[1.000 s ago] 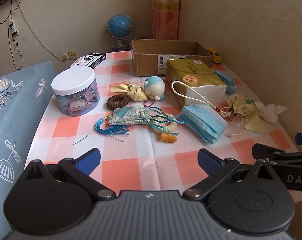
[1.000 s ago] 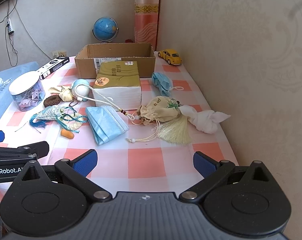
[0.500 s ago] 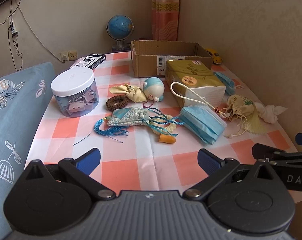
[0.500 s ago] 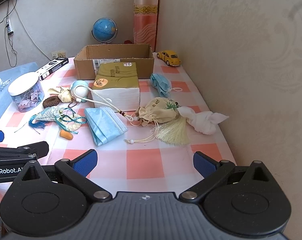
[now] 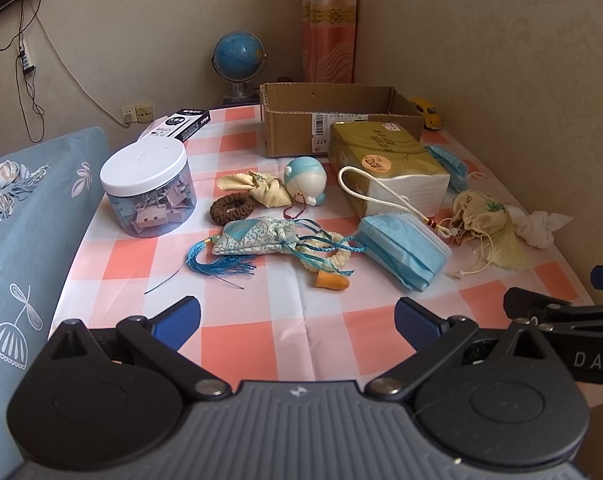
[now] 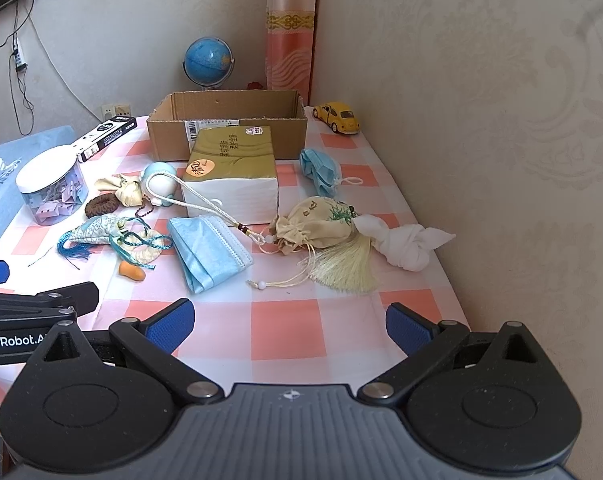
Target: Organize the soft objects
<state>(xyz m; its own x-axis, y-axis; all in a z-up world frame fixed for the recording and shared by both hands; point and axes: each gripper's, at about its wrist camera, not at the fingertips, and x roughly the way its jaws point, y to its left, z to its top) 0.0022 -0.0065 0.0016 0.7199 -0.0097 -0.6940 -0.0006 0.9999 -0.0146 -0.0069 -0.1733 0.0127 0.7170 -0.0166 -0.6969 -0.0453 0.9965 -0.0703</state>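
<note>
On the left of the tabletop (image 5: 285, 344), which has a pink and white checked cover, stands a clear jar (image 5: 147, 192) of binder clips with a white lid. Just right of it lie a brown hair tie (image 5: 231, 209), a cream cloth pouch (image 5: 261, 190) and a small blue and white figure (image 5: 305, 180). In front of these is a blue sachet (image 5: 253, 236) with a teal tassel, and near it an orange earplug (image 5: 332, 281). Further right, a folded blue mask (image 5: 405, 252) lies in front of the tissue pack (image 5: 385, 160); a white cord runs over the pack to a beige drawstring pouch (image 6: 317, 228) with a pale tassel. A knotted white cloth (image 6: 405, 244) touches this pouch on the right, and a second blue mask (image 6: 319, 166) lies behind it. The open cardboard box (image 6: 227, 130) stands at the back and appears empty.

The left tongs (image 5: 297, 316) are wide open and hold nothing; the right tongs (image 6: 289, 320) are the same, beside them at the near edge.

Compared with one second ago, almost nothing has changed. Both views have shifted only slightly, and every soft object lies where it was. This suggests that the sorting has not begun: the person probably is choosing a first target. The blue mask and the beige pouch are nearest to the right tongs, so one of them seems a likely first pick, perhaps for the box.
</note>
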